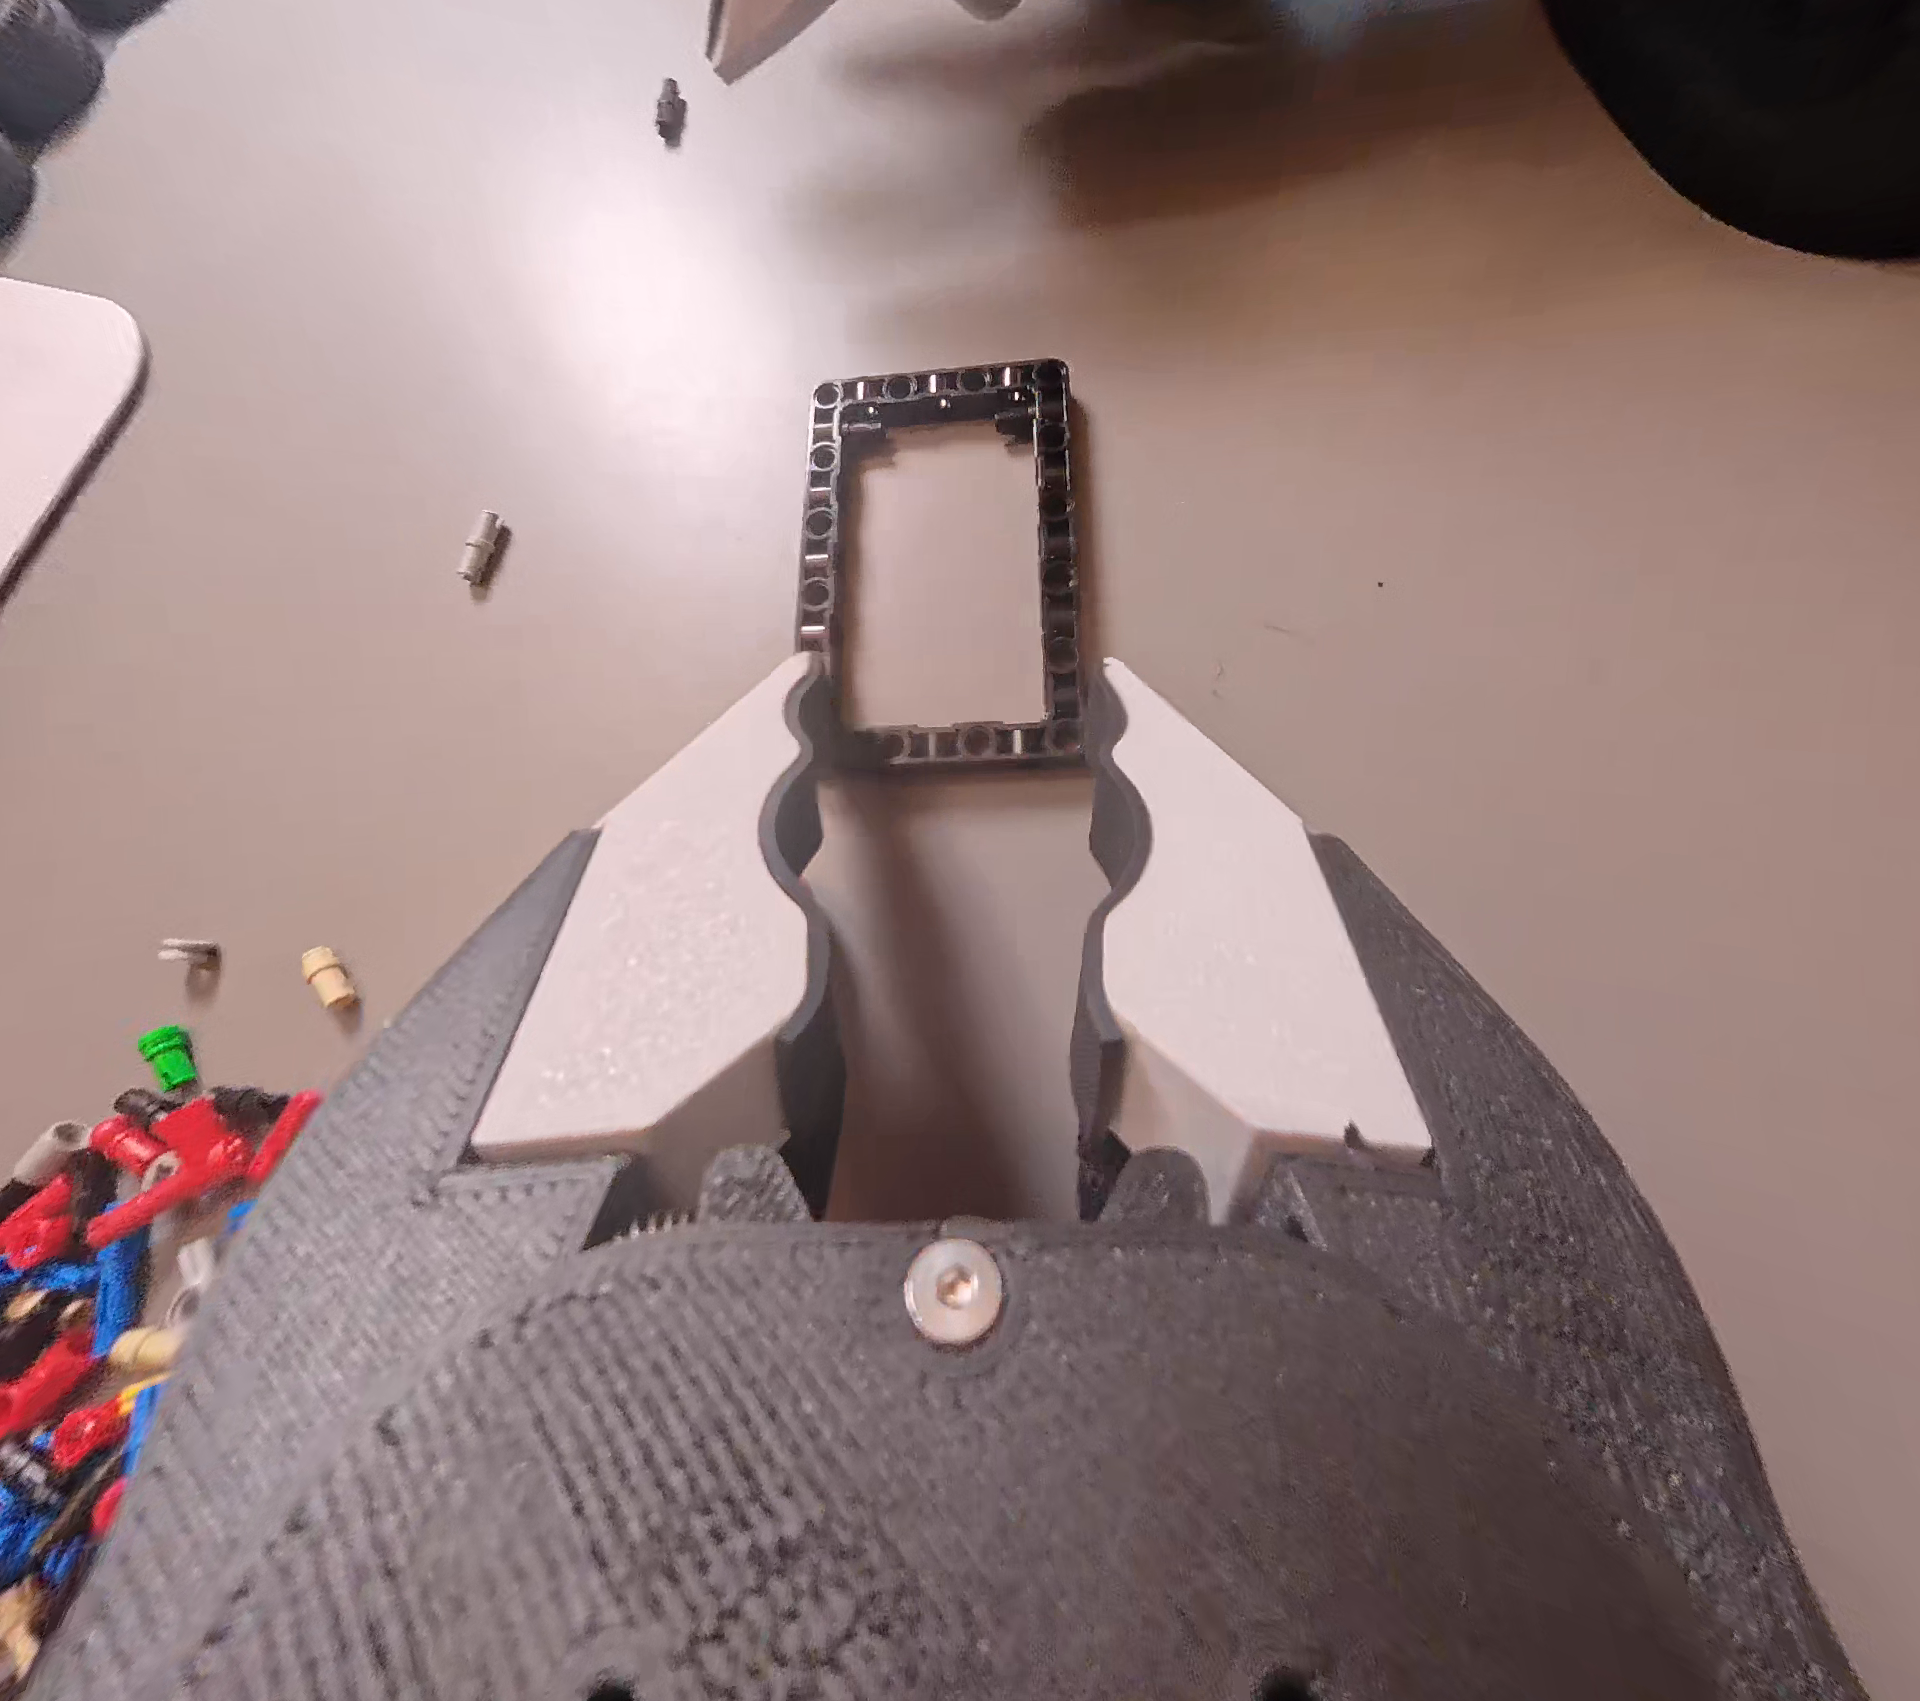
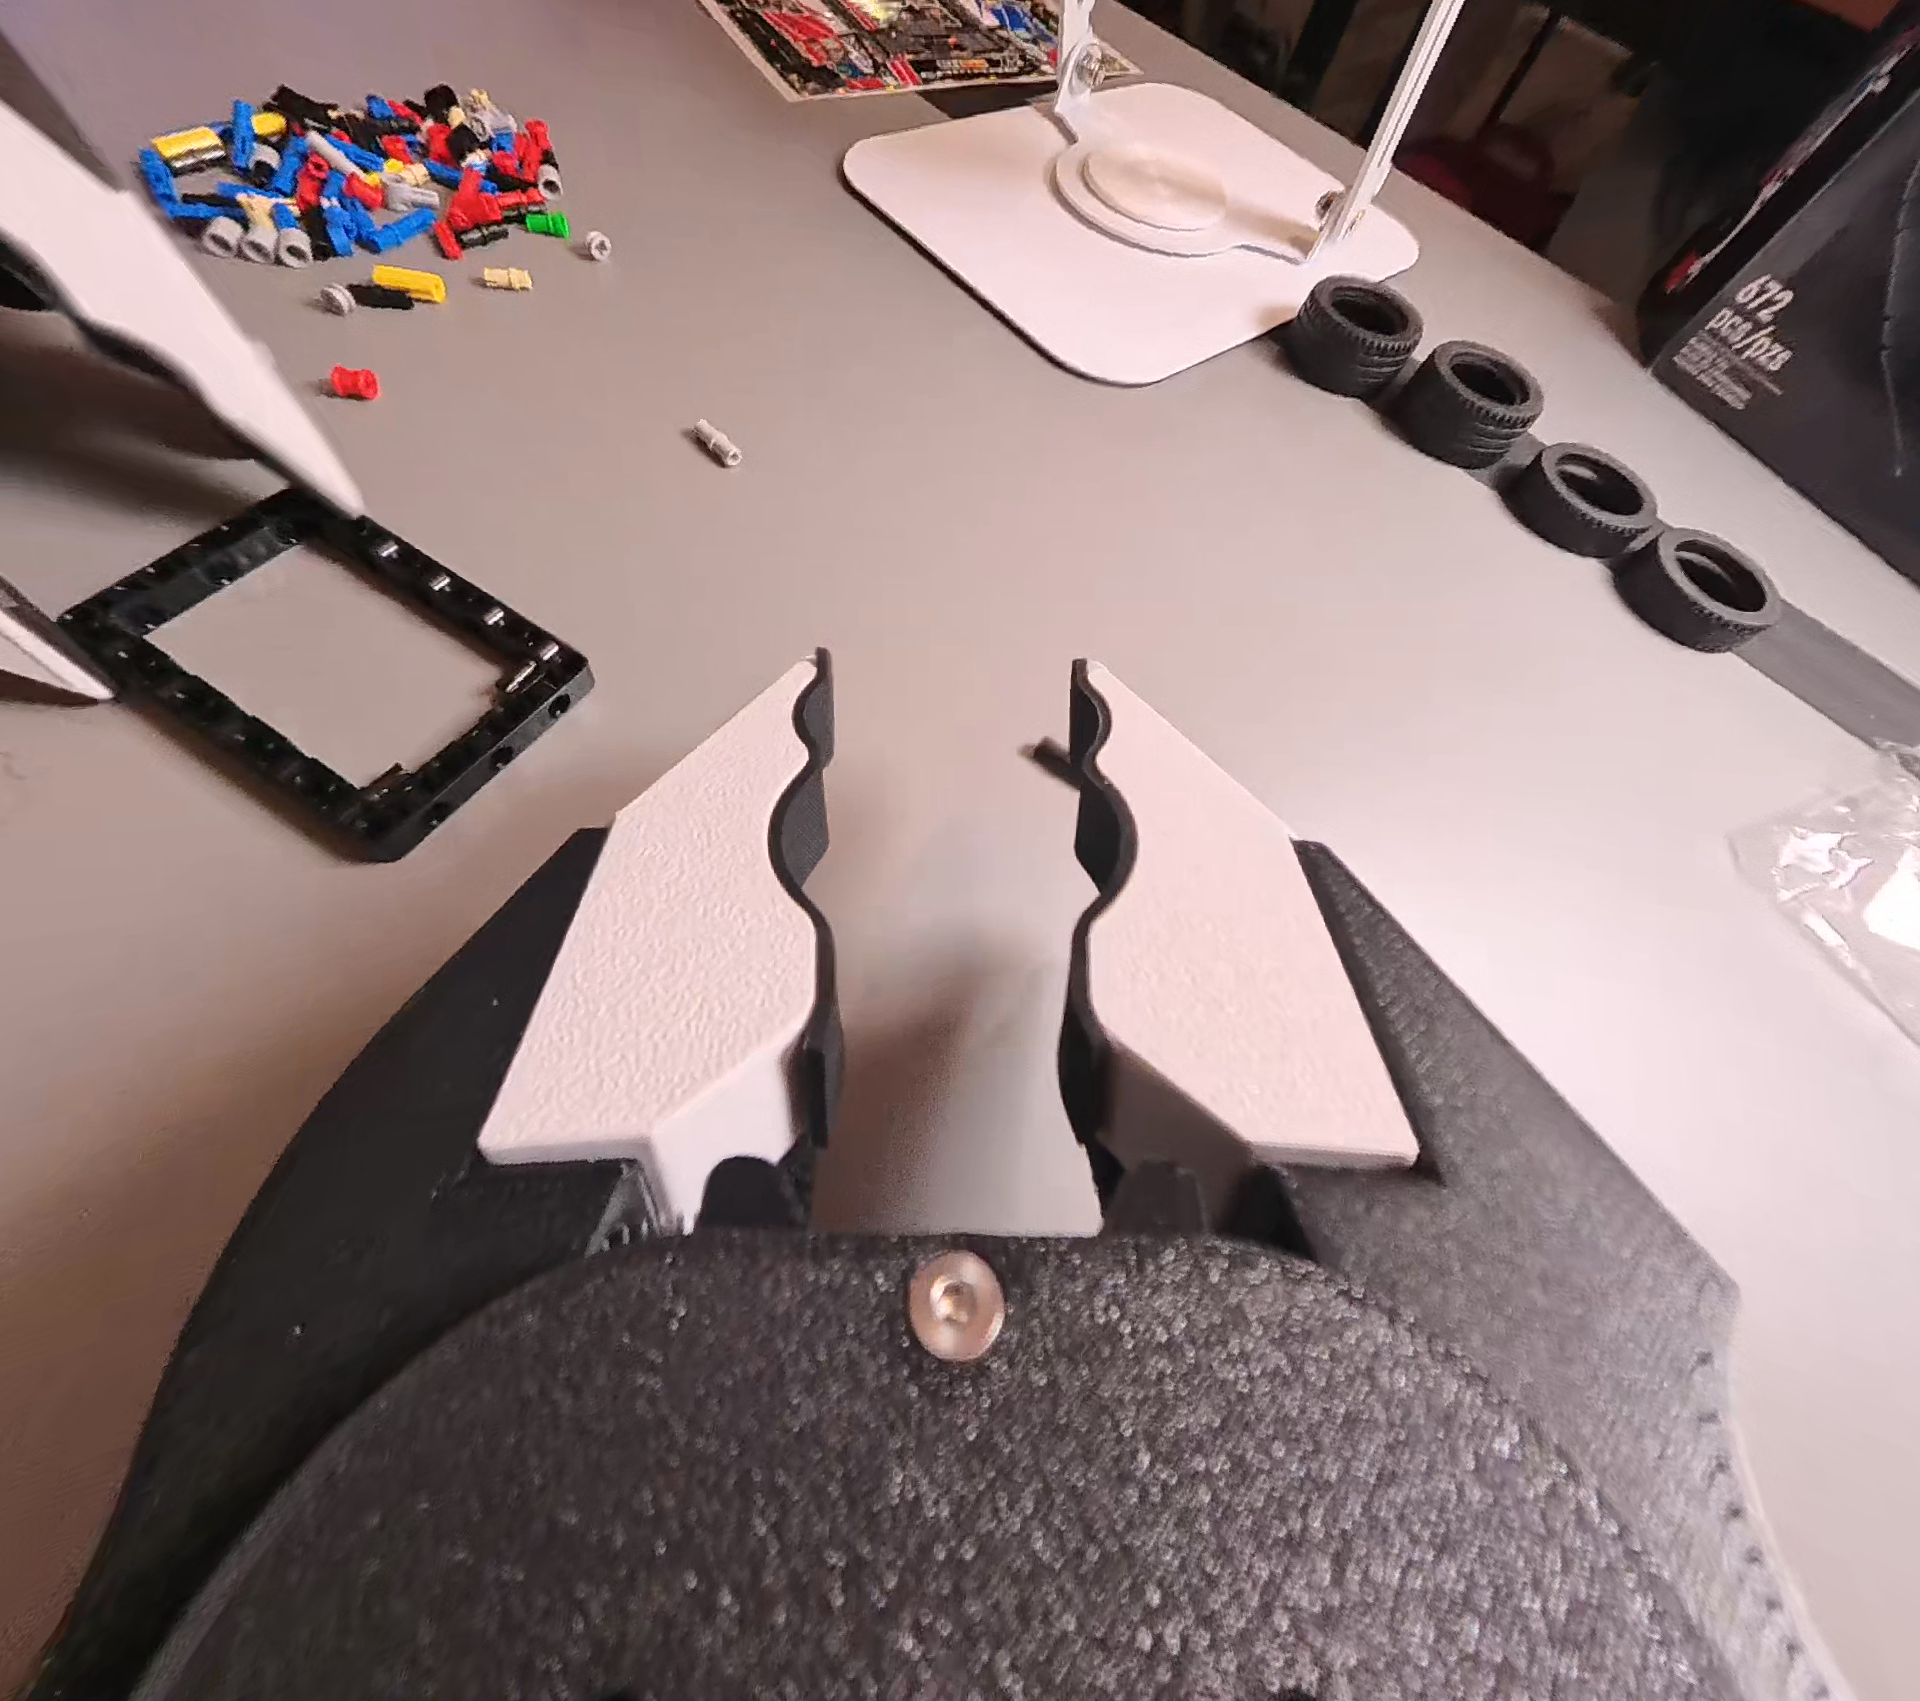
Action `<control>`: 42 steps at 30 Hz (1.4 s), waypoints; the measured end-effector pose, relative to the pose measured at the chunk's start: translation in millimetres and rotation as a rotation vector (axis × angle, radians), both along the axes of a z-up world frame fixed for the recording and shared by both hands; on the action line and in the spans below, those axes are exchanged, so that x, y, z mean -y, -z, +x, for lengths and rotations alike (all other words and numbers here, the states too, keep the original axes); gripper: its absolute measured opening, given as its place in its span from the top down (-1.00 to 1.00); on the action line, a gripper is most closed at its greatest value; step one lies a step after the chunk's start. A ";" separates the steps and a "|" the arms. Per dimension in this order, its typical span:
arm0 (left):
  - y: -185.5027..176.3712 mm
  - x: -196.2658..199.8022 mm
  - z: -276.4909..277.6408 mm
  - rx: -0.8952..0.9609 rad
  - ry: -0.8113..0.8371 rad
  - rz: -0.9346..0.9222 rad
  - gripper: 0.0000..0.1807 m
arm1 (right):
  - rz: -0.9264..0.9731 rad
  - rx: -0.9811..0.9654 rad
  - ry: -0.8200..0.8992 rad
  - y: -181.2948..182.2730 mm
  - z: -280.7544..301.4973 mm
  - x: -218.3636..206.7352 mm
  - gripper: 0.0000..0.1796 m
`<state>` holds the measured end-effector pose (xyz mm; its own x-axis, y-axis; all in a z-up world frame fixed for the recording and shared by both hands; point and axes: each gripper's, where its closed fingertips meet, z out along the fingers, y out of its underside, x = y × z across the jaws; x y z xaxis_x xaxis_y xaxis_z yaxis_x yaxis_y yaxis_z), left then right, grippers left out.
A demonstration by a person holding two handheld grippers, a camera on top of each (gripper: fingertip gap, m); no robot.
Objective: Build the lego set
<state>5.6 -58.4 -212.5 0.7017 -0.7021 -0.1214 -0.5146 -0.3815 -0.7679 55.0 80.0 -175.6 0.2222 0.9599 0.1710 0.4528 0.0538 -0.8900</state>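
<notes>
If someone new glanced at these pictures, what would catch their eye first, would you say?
Probably the black rectangular frame lying flat on the table, with the left gripper closed on its near end. Next, the bright pile of small pieces at the far left, and the four black tyres lined up on the right.

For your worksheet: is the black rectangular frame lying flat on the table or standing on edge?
Lying flat. The black frame rests broad-side down on the table, bare tabletop showing through its opening; the left gripper grips its near end.
</notes>
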 end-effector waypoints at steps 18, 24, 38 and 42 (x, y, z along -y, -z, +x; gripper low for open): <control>-11.2 -44.4 -15.0 -0.108 0.101 -0.088 -0.04 | -0.017 -0.142 -0.195 -54.7 -12.6 57.8 0.59; 4.7 -40.8 -10.4 -0.246 0.177 -0.269 0.36 | -0.017 -0.209 -0.148 -69.7 -5.9 50.2 0.64; -55.6 -30.0 -41.7 0.095 -0.225 0.028 0.27 | 0.048 -0.338 0.296 -175.6 -99.5 -141.1 0.58; -92.8 -31.1 -72.3 0.186 -0.289 0.343 0.40 | 0.039 -0.288 0.437 -170.2 -126.9 -191.4 0.70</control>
